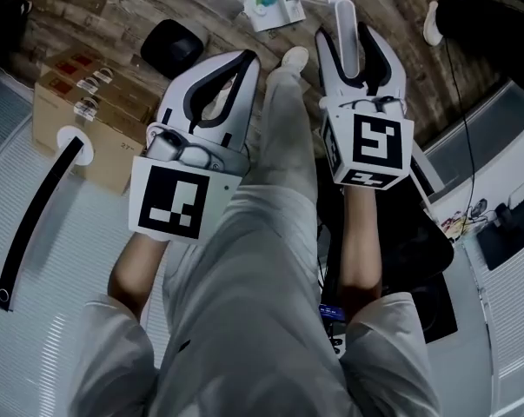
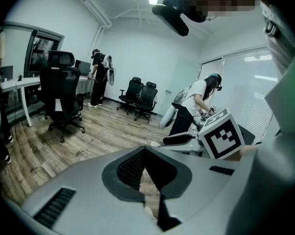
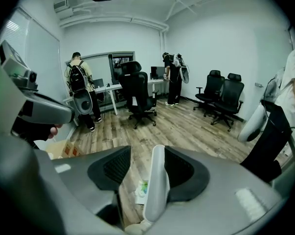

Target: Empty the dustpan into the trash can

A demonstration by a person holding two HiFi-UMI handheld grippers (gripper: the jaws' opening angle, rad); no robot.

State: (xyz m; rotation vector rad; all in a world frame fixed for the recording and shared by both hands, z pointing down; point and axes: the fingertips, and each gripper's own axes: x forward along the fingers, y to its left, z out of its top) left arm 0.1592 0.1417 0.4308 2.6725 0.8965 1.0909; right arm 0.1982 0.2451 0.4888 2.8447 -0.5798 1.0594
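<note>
Head view — left gripper (image 1: 246,61) closed, empty | right gripper (image 1: 349,36) wide, white handle (image 1: 344,14) between

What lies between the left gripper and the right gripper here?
In the head view, the person's grey-trousered leg runs between the left gripper and the right gripper, ending in a white shoe.

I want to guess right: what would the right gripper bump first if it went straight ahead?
Probably the white handle, which stands between the right gripper's open jaws; wooden floor lies beyond it.
</note>
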